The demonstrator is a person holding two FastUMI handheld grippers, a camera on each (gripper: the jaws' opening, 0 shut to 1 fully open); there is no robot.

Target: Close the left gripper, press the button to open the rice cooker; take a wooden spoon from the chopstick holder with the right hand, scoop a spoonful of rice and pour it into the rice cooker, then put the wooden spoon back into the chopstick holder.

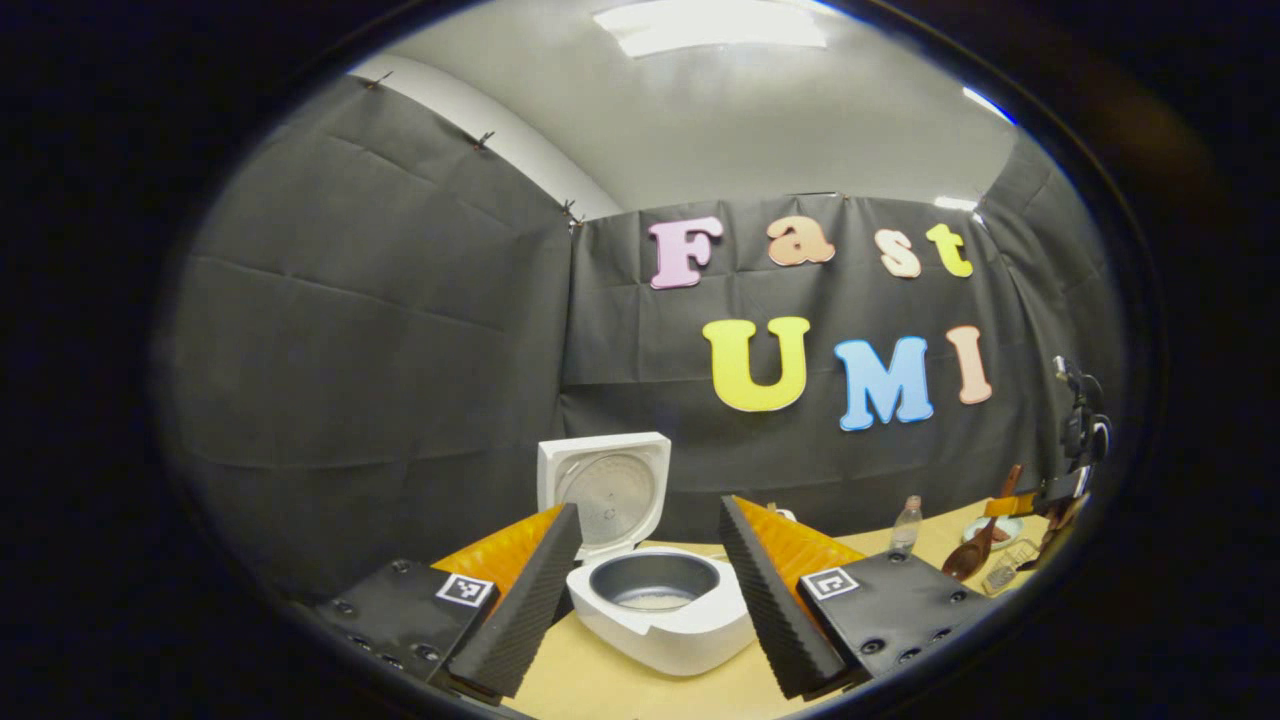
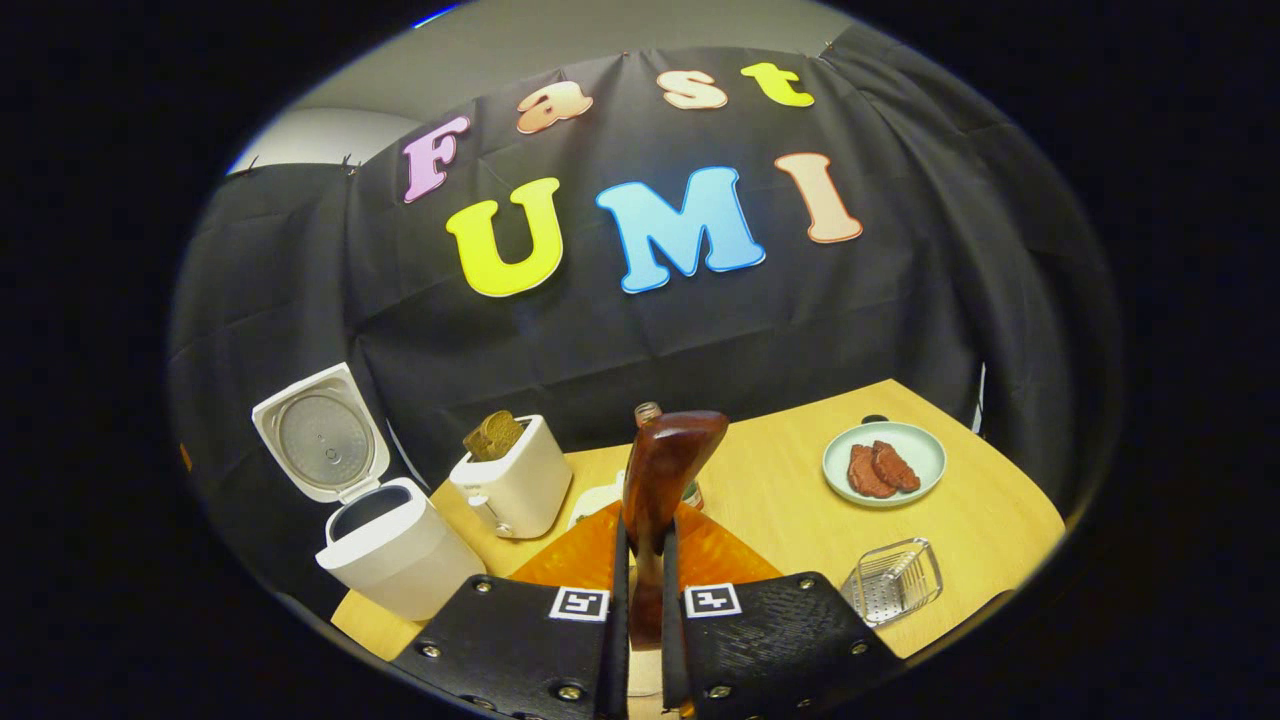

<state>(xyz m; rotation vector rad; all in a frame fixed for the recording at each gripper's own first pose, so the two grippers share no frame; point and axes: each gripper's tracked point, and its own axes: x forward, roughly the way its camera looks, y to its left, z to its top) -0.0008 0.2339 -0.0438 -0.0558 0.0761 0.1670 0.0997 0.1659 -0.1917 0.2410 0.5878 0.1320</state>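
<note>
Nearest in the right gripper view, the right gripper is clenched on the dark brown wooden spoon, both fingers pressing its handle, the spoon standing upright above the light wooden table. Just right of it lies the clear ribbed plastic tray, which may be the chopstick holder; I cannot tell for sure. In the left gripper view, the left gripper hangs released, jaws well apart, framing the white rice cooker, whose hinged white lid stands open over the grey inner pot.

Risks, as I judge them: the spoon is gripped low on a smooth handle, so it could pivot or slip when lowered; a careless swing could knock the small clear bottle.

The left gripper view looks into the pot, where a pale layer shows. The right gripper view alone shows the white toaster holding a brown slice and, farther off, the pale green plate of red meat
</note>
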